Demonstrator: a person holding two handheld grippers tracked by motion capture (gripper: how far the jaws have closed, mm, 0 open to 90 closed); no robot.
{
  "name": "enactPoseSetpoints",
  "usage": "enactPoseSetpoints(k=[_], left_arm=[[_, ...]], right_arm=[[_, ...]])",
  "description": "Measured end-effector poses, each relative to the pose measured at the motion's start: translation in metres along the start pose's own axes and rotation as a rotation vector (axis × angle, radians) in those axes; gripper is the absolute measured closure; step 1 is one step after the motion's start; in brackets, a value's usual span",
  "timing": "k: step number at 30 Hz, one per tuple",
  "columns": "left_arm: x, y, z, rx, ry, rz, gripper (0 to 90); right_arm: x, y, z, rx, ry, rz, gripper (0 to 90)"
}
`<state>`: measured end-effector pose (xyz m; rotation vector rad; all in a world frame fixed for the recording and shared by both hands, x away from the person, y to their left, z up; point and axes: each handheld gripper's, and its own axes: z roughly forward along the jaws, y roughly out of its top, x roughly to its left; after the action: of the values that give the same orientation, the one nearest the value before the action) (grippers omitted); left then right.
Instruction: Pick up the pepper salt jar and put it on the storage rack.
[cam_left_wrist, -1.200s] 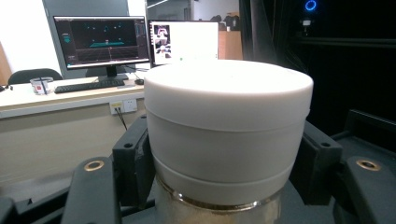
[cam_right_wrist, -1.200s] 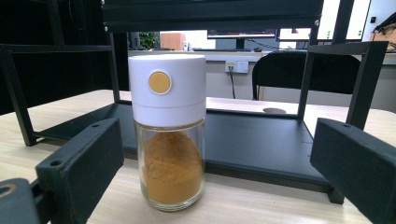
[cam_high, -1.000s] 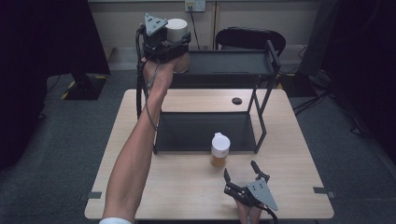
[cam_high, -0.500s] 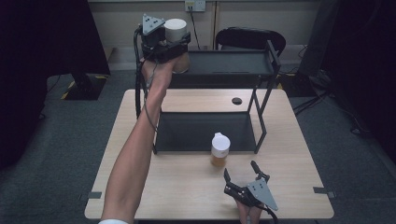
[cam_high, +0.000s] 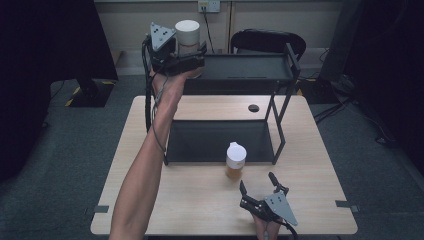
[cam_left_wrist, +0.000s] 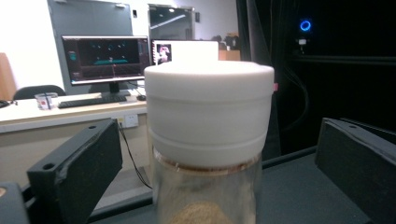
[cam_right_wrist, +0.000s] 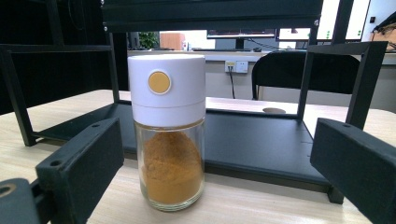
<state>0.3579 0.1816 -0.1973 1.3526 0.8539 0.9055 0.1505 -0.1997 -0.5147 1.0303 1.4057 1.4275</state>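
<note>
A white-lidded glass jar (cam_high: 187, 35) stands at the left end of the black rack's top shelf (cam_high: 250, 67). My left gripper (cam_high: 189, 54) is open around it; in the left gripper view the jar (cam_left_wrist: 208, 140) has a gap to each jaw. A second jar (cam_high: 236, 160) with a white lid and orange powder stands upright on the table in front of the rack's lower shelf (cam_high: 220, 140). My right gripper (cam_high: 256, 181) rests open near the table's front edge, pointing at that jar (cam_right_wrist: 167, 140), which is a short way ahead of the jaws.
The rack's black posts (cam_high: 280, 120) rise at the right of the lower shelf. A dark round hole (cam_high: 253, 108) lies in the tabletop behind the rack. A black chair (cam_high: 270, 42) stands beyond the table. Bare wood (cam_high: 150, 200) spreads left of the right gripper.
</note>
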Motion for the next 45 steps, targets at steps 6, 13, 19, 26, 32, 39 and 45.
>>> enactPoseSetpoints(k=[6,13,19,26,32,39,45], left_arm=[[-0.006,-0.013,-0.013,-0.033,-0.007,0.007,0.0],[-0.013,-0.028,-0.029,-0.071,-0.023,0.018,0.0],[-0.020,-0.044,-0.041,-0.082,-0.036,0.018,0.0],[-0.020,-0.063,-0.055,-0.082,-0.051,0.014,0.0],[-0.019,-0.073,-0.069,-0.083,-0.057,0.000,0.0],[-0.020,-0.088,-0.088,-0.086,-0.068,-0.010,0.0],[-0.019,-0.110,-0.103,-0.100,-0.072,-0.028,0.0]], right_arm=[[0.000,0.000,0.000,0.001,0.000,0.000,1.3],[0.000,0.000,0.000,0.000,-0.001,0.000,1.2],[0.000,0.000,0.000,0.000,-0.001,0.000,1.3],[0.000,0.000,0.000,0.000,-0.001,0.000,1.3],[0.000,0.000,0.000,0.000,-0.001,-0.001,1.3],[0.000,0.000,0.000,0.000,-0.001,-0.001,1.2],[0.000,0.000,0.000,0.000,-0.001,-0.001,1.3]])
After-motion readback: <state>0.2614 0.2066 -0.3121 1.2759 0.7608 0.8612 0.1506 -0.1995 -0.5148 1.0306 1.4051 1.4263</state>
